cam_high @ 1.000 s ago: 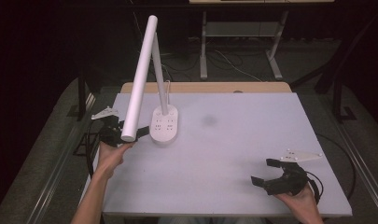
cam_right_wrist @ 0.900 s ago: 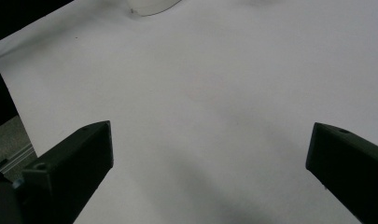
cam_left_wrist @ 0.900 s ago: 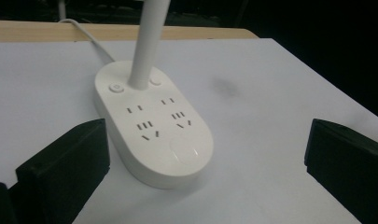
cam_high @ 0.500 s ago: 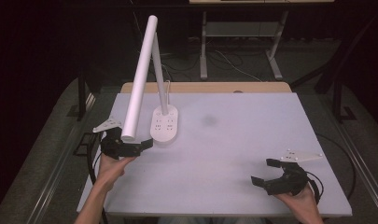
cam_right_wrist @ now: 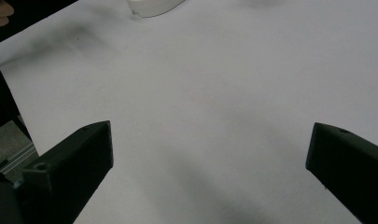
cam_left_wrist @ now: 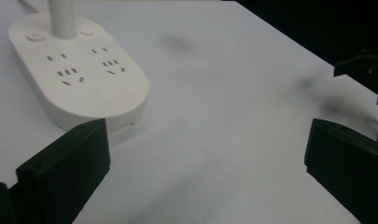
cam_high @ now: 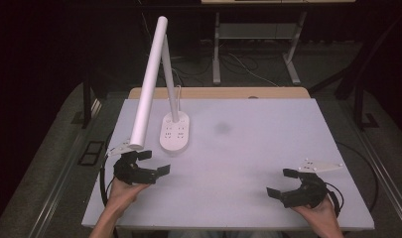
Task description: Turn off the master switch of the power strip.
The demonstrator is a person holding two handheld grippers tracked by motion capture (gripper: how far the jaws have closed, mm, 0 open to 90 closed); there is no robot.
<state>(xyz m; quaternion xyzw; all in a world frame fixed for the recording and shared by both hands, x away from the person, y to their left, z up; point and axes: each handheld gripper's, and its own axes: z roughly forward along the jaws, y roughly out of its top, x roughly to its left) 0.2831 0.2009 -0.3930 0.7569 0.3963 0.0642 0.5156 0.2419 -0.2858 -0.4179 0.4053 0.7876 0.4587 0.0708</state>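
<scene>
A white desk lamp stands on the white table [cam_high: 248, 148]. Its oval base [cam_high: 175, 133] carries power sockets, and its long tube head [cam_high: 148, 84] slants down toward the near left. My left gripper [cam_high: 154, 162] is open just in front of the base, under the tube's lower end, holding nothing. In the left gripper view the base [cam_left_wrist: 79, 77] lies close ahead on the left, between and beyond the wide-apart jaws. My right gripper [cam_high: 282, 183] is open at the near right of the table, empty, pointing left across the bare surface [cam_right_wrist: 214, 107].
A wooden strip [cam_high: 218, 92] runs along the table's far edge. Beyond it stands a metal frame [cam_high: 258, 44] with cables on the dark floor. Grey floor rails [cam_high: 64, 168] flank the table. A faint dark smudge [cam_high: 222, 128] marks the tabletop near the middle.
My left gripper has moved from beside the lamp's tube end toward the near side and right, into the space in front of the base. The right gripper has stayed put.
</scene>
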